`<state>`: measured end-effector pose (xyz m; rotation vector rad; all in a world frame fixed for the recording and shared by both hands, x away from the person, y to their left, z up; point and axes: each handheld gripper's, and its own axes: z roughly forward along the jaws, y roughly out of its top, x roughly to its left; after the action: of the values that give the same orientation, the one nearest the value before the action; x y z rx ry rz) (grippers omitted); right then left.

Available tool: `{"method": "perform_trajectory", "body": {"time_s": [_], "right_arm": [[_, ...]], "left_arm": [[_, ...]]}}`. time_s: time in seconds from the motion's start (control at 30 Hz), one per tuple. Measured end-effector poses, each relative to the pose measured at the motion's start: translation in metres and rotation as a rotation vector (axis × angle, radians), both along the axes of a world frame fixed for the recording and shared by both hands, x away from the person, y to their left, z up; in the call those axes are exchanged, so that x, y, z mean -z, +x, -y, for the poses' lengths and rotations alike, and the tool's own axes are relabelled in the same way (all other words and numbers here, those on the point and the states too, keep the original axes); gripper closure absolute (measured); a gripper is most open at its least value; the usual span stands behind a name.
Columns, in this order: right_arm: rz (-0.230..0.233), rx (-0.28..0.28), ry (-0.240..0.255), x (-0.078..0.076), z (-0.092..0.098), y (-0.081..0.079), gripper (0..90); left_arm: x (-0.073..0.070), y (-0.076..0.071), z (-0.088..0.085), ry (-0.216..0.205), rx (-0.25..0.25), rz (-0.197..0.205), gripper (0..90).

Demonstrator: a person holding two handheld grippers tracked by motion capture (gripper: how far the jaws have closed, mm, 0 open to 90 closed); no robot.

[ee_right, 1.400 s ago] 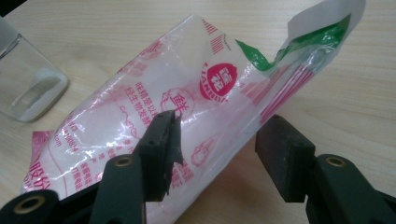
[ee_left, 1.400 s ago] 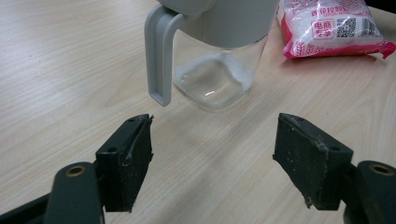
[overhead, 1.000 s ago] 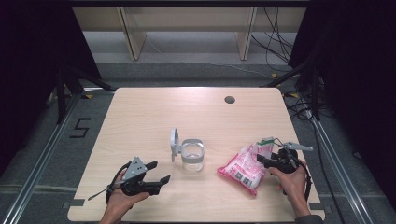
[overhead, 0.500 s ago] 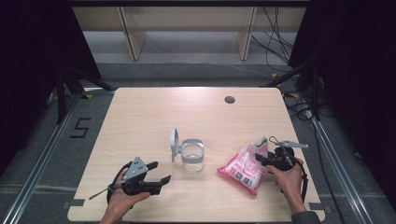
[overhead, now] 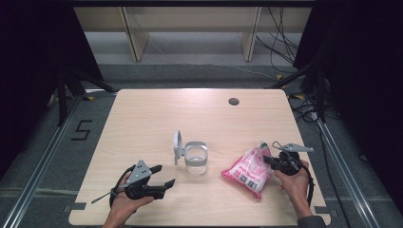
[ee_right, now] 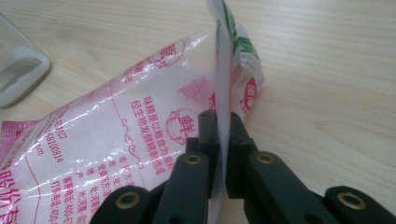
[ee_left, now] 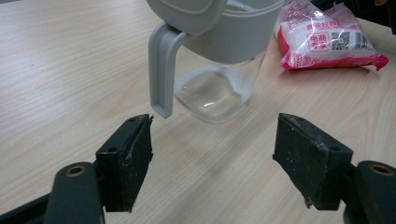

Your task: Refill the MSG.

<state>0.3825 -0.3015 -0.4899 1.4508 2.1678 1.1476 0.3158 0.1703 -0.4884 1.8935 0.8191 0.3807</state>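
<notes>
Plastic film of the pink-and-white bag [ee_right: 116,140] is pinched between the right gripper [ee_right: 219,126] fingers [ee_right: 208,126], which have just been closing and now press together on the upright edge of the bag, in the lower middle of the right gripper view. In the high view that bag [overhead: 247,168] lies flat on the wooden counter [overhead: 157,114], lower right of centre, with the right gripper [overhead: 272,161] at its right end and the person's right hand [overhead: 294,178] behind it near the counter's lower right corner. Red print and a small code label show on the bag's clear front.

A clear jar [overhead: 196,159] with a grey collar stands just left of the bag, near the middle of the frame, its grey lid [overhead: 177,146] swung up on the left side. In the left gripper view the jar [ee_left: 219,79] sits at the upper middle, with the bag [ee_left: 327,39] at the upper right beyond it.

The left gripper [overhead: 164,175] rests in the lower left of the high view, held by the left hand [overhead: 126,202], its fingers [ee_left: 128,161] spread wide apart with nothing between them, pointing toward the jar but well short of it.
</notes>
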Motion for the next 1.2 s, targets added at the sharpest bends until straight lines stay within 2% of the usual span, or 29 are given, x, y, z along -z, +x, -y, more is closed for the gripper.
{"method": "perform_trajectory", "body": {"time_s": [0.03,0.07,0.1,0.13,0.17,0.2,0.23,0.3,0.33,0.4,0.43,0.5,0.53,0.57,0.6,0.63,0.7,0.77,0.8,0.83,0.87,0.9,0.93,1.0,1.03,1.07,1.1,1.13,1.2], "right_arm": [[0.022,-0.001,0.017,-0.001,0.000,0.000,89.9],[0.031,-0.001,0.005,-0.003,0.000,0.000,90.0],[0.040,-0.009,0.018,-0.004,-0.001,-0.001,90.0],[0.047,-0.013,0.003,-0.006,-0.002,-0.002,90.0],[0.028,0.004,0.026,-0.008,-0.005,-0.005,90.0],[0.053,-0.006,0.030,-0.009,-0.005,-0.005,90.0],[0.094,-0.024,0.023,-0.010,-0.003,-0.004,90.0],[0.105,-0.036,0.056,-0.016,-0.003,-0.008,90.0],[0.132,-0.051,0.067,-0.018,-0.004,-0.009,90.0],[0.128,-0.044,0.121,-0.024,-0.008,-0.015,90.0],[0.160,-0.073,0.122,-0.027,-0.008,-0.015,90.0],[0.182,-0.073,0.143,-0.031,-0.012,-0.020,90.0],[0.202,-0.090,0.138,-0.034,-0.013,-0.021,90.0],[0.206,-0.091,0.147,-0.037,-0.016,-0.024,90.0],[0.211,-0.120,0.148,-0.040,-0.015,-0.025,90.0],[0.213,-0.096,0.162,-0.041,-0.018,-0.028,90.0],[0.219,-0.108,0.168,-0.045,-0.020,-0.030,90.0],[0.242,-0.136,0.166,-0.049,-0.022,-0.031,90.0],[0.237,-0.139,0.163,-0.051,-0.024,-0.031,90.0],[0.241,-0.150,0.183,-0.053,-0.026,-0.033,90.0],[0.259,-0.145,0.187,-0.054,-0.028,-0.033,90.0],[0.261,-0.154,0.199,-0.056,-0.030,-0.033,90.0],[0.278,-0.169,0.188,-0.058,-0.031,-0.033,90.0],[0.281,-0.173,0.179,-0.063,-0.037,-0.035,90.0],[0.265,-0.189,0.176,-0.066,-0.038,-0.037,90.0],[0.296,-0.210,0.170,-0.067,-0.039,-0.035,90.0],[0.293,-0.210,0.190,-0.068,-0.042,-0.036,90.0],[0.283,-0.210,0.203,-0.070,-0.044,-0.036,90.0],[0.294,-0.229,0.198,-0.074,-0.048,-0.036,90.0]], "left_arm": [[0.001,0.000,0.000,0.015,-0.002,-0.001,27.3],[0.002,-0.001,0.001,0.008,0.000,-0.004,27.3],[0.002,-0.001,0.001,0.022,0.002,-0.003,27.3],[0.003,-0.001,0.002,0.008,0.006,-0.010,27.2],[0.004,-0.001,0.003,0.005,0.011,-0.003,27.3],[0.003,-0.002,0.003,0.024,0.009,-0.004,27.3],[0.004,-0.002,0.004,0.014,0.016,-0.005,27.3],[0.004,-0.001,0.004,0.013,0.015,-0.003,27.3],[0.004,-0.001,0.003,0.030,0.011,0.002,27.3],[0.005,-0.001,0.003,0.020,0.008,-0.008,27.3],[0.005,-0.001,0.003,0.021,0.008,-0.008,27.3],[0.005,-0.001,0.004,0.030,0.008,-0.005,27.3],[0.005,-0.002,0.006,0.007,0.006,-0.004,27.3],[0.005,-0.002,0.006,0.035,0.011,0.000,27.4],[0.005,-0.003,0.008,0.022,0.011,-0.003,27.4],[0.005,-0.003,0.008,0.036,0.022,-0.003,27.4],[0.006,-0.004,0.012,0.013,0.025,-0.007,27.4],[0.005,-0.004,0.012,0.043,0.034,0.003,27.4],[0.006,-0.004,0.014,0.022,0.041,0.010,27.4],[0.006,-0.006,0.015,0.019,0.026,-0.006,27.4],[0.006,-0.004,0.013,0.048,0.048,0.011,27.4],[0.006,-0.005,0.015,0.032,0.043,0.002,27.5],[0.006,-0.006,0.017,0.024,0.037,-0.007,27.5],[0.006,-0.005,0.018,0.029,0.050,0.011,27.5],[0.006,-0.007,0.020,0.012,0.036,-0.007,27.5],[0.005,-0.006,0.019,0.034,0.055,0.012,27.5],[0.006,-0.008,0.021,0.016,0.036,-0.002,27.5],[0.005,-0.007,0.021,0.043,0.042,0.001,27.5],[0.006,-0.008,0.027,0.014,0.042,-0.005,27.5]]}}
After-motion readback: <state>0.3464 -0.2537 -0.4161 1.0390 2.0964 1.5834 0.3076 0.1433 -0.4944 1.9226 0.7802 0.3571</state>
